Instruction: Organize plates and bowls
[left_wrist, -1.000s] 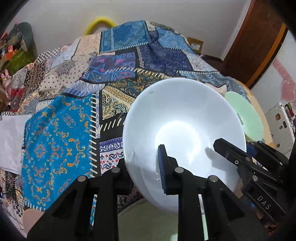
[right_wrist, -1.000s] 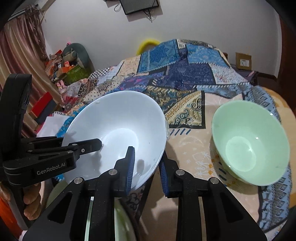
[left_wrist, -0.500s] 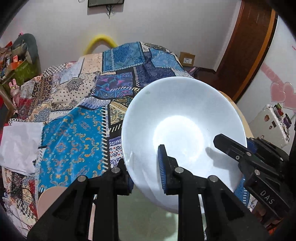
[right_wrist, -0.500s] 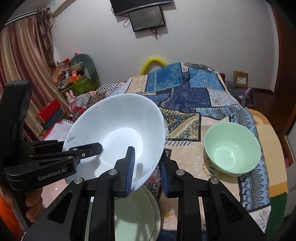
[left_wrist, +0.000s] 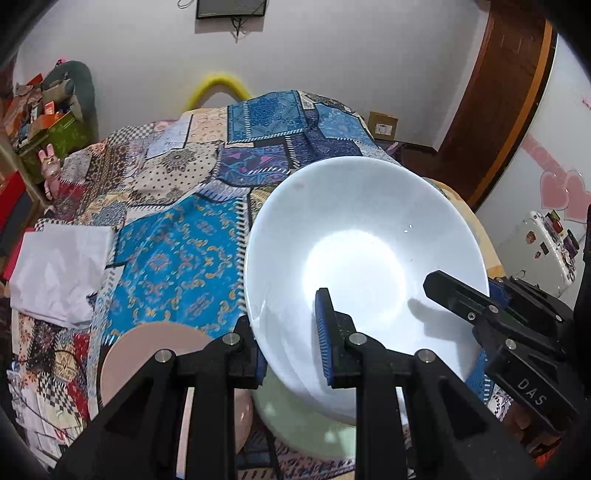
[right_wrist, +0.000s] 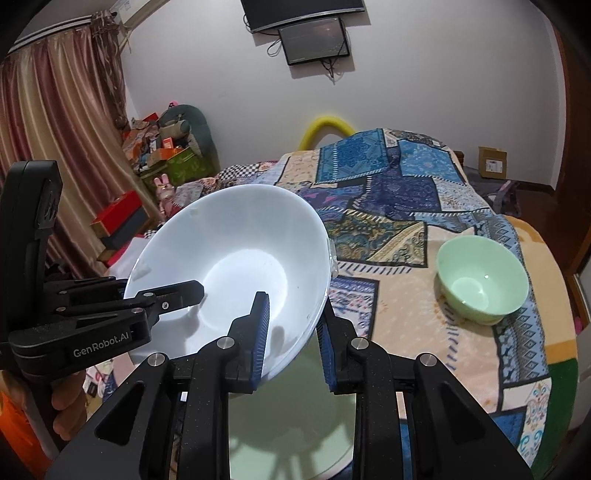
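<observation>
A: Which step is this?

B: The carry, I'd judge. The large white glazed ceramic bowl (left_wrist: 364, 258) is off the bed, tilted, and pinched at its rim from two sides. The left gripper (left_wrist: 291, 339) is closed on the near rim, one blue pad inside the wall and one outside. The right gripper (right_wrist: 291, 332) is clamped the same way on the opposite rim.

A: Where does it sit relative to the fingers?

B: In the left wrist view the bowl rises ahead of and above the fingertips; the right gripper's fingers enter from the right. In the right wrist view it lies ahead and to the left.

A: And next?

B: Probably setting it down level somewhere sensible. Both hands must move together and keep the rim from twisting out of the pads. Whether it goes with the plates or by the other bowl, I cannot tell.

A: Count the crockery.

B: Two bowls: the white one, and a small pale green glazed bowl (right_wrist: 482, 278) upright on the patchwork bedspread (right_wrist: 399, 221), well ahead and right of the right fingers. Two plates: a pale green round plate (right_wrist: 295, 417) directly beneath the fingers, and a pink round plate (left_wrist: 147, 354) below and left of the left fingers.
</observation>
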